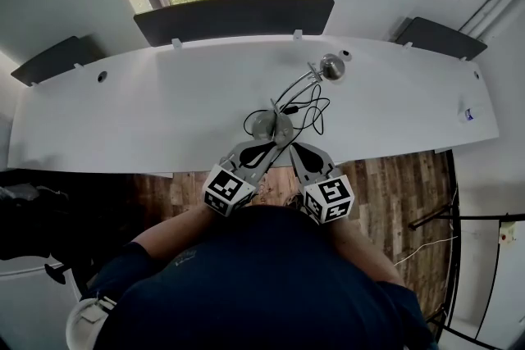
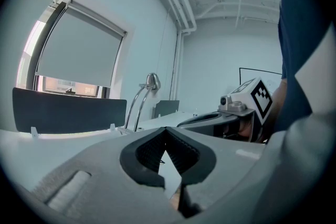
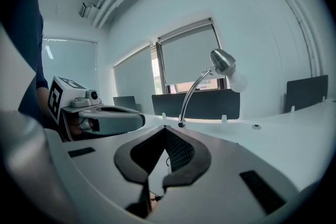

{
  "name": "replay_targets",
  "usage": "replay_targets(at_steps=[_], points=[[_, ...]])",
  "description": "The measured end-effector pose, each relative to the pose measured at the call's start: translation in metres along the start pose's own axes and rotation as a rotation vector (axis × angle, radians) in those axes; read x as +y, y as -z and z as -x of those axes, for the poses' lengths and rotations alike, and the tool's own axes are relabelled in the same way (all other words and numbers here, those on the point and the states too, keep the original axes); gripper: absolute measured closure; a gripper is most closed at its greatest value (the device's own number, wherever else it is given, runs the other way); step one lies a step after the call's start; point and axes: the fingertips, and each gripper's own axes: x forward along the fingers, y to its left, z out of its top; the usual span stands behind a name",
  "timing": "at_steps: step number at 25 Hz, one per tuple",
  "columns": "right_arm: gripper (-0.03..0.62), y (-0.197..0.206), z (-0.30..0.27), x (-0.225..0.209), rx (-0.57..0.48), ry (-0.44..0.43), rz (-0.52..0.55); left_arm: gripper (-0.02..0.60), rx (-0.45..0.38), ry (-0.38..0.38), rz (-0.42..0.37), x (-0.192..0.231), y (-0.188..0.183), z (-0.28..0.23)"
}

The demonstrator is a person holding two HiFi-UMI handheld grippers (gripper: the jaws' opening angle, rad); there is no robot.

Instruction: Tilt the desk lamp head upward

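A chrome desk lamp stands on the white desk (image 1: 123, 127). Its round base (image 1: 272, 125) is near the front edge, and a curved arm rises to the lamp head (image 1: 332, 66) farther back and to the right. In the right gripper view the lamp head (image 3: 223, 60) points down to the right, with its white bulb (image 3: 239, 82) showing. In the left gripper view the lamp head (image 2: 152, 80) is small and far. My left gripper (image 1: 271, 147) and right gripper (image 1: 295, 148) hover side by side just short of the base. Both are shut with nothing held. The left gripper (image 2: 167, 129) and the right gripper (image 3: 165, 128) touch nothing.
A black cable (image 1: 310, 106) loops on the desk beside the lamp base. Dark partition panels (image 1: 234, 19) line the desk's back edge below a window. A small white item (image 1: 467, 114) lies at the far right. Wooden floor (image 1: 394, 201) shows under the front edge.
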Motion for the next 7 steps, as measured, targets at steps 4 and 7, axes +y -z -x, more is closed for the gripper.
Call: replay_targets(at_steps=[4, 7], points=[[0.585, 0.0015, 0.0017, -0.0007, 0.003, 0.001, 0.001, 0.575, 0.002, 0.003, 0.001, -0.0020, 0.0003, -0.0007], [0.585, 0.0040, 0.0035, 0.0001, 0.006, 0.005, -0.004, 0.575, 0.005, 0.006, -0.002, -0.0038, 0.0015, 0.0010]])
